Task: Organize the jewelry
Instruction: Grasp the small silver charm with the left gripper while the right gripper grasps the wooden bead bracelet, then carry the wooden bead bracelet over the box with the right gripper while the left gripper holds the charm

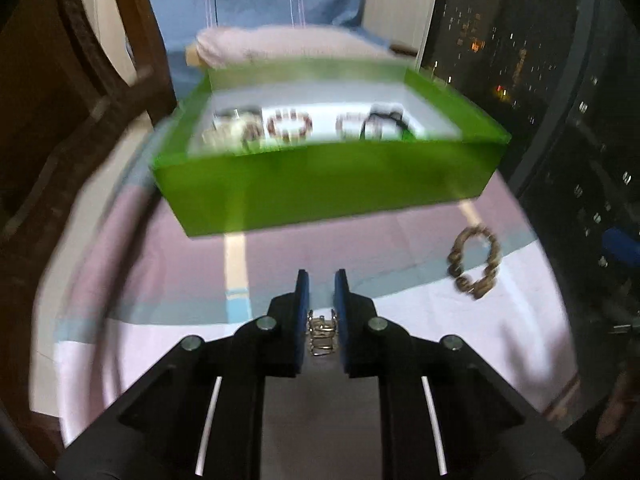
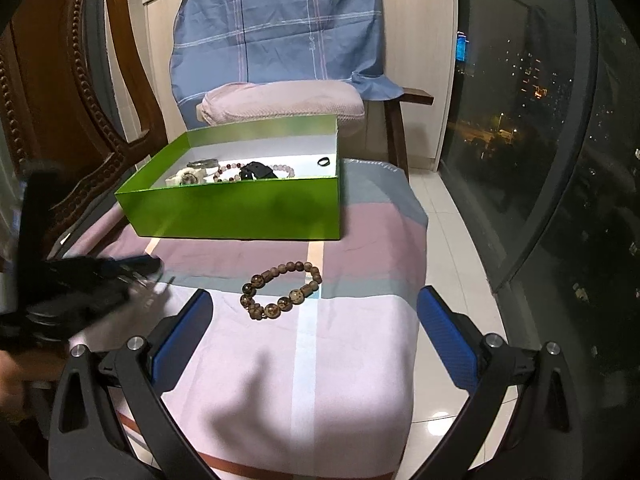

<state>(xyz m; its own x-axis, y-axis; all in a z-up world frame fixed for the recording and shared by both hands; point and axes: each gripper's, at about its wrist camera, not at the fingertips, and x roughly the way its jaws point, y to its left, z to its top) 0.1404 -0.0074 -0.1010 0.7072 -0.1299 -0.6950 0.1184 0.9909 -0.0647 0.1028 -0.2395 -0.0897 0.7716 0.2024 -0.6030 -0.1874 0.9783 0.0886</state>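
Cloth [image 2: 340, 360] covers table; night window [image 2: 520, 140].

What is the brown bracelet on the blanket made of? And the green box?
The brown bracelet looks like polished wood or stone beads: round, speckled, slightly shiny, so I can't say which. The green box looks like glossy cardboard: thin flat walls, sharp folded corners, white inside, a soft sheen. The blanket looks like soft woven cloth, matte and creased.
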